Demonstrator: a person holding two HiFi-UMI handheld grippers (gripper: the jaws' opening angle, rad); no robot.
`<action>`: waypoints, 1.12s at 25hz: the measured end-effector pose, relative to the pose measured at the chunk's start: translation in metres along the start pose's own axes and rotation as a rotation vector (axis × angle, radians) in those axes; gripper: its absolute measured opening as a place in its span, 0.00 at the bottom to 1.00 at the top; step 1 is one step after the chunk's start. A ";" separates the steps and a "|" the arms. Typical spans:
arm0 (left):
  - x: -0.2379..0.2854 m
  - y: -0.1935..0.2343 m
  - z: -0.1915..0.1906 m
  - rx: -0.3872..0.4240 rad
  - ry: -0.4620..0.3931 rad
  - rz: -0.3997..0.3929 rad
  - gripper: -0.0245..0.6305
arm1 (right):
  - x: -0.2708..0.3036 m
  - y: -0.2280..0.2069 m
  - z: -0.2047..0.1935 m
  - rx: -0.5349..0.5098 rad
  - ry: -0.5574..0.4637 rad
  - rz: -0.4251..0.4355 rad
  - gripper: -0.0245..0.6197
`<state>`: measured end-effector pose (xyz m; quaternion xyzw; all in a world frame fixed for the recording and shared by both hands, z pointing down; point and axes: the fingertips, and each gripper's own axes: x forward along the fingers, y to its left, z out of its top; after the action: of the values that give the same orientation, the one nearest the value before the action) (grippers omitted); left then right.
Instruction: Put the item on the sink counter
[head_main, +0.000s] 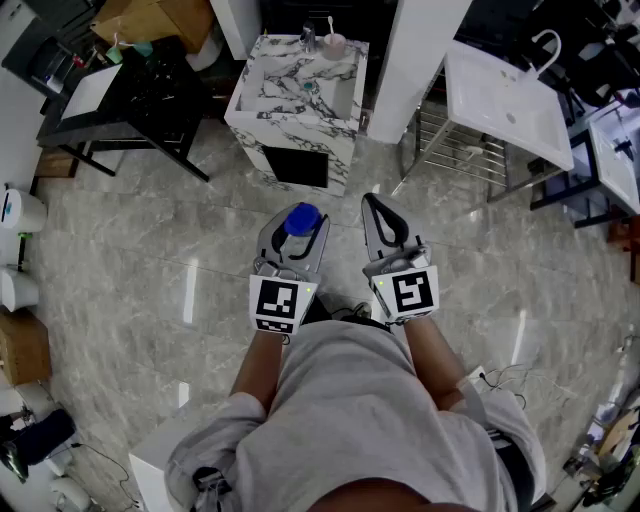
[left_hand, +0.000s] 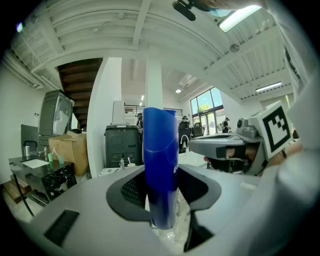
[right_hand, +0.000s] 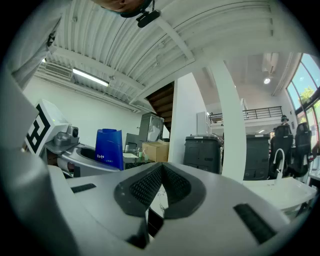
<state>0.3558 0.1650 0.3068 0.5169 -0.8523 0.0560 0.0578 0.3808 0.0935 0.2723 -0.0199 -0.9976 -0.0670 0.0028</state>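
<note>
A blue bottle (head_main: 301, 218) stands upright between the jaws of my left gripper (head_main: 296, 232), which is shut on it. In the left gripper view the bottle (left_hand: 160, 165) fills the middle, with the dark pads (left_hand: 131, 190) pressed against its sides. My right gripper (head_main: 375, 204) is beside it on the right, shut with nothing in it; its pads (right_hand: 145, 185) meet at the tips. Both are held over the floor in front of the person. The marble sink counter (head_main: 268, 95) stands ahead, well apart from both grippers. From the right gripper view the bottle (right_hand: 109, 148) shows at the left.
A cup with a toothbrush (head_main: 333, 43) and a faucet (head_main: 309, 38) sit at the counter's far end. A white basin on a metal frame (head_main: 505, 92) stands to the right, a white column (head_main: 415, 60) between them. A black table (head_main: 130, 95) is at the left.
</note>
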 end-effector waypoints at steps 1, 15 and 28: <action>-0.001 0.001 -0.003 0.000 0.003 -0.003 0.30 | 0.001 0.003 -0.002 0.002 0.001 -0.001 0.04; -0.018 0.044 -0.021 -0.034 0.004 0.013 0.30 | 0.037 0.046 -0.016 0.032 0.025 0.055 0.05; -0.026 0.119 -0.036 -0.037 -0.003 0.001 0.30 | 0.105 0.087 -0.021 0.009 0.038 0.056 0.05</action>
<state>0.2636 0.2479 0.3342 0.5152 -0.8536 0.0397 0.0661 0.2791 0.1809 0.3060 -0.0462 -0.9967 -0.0629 0.0239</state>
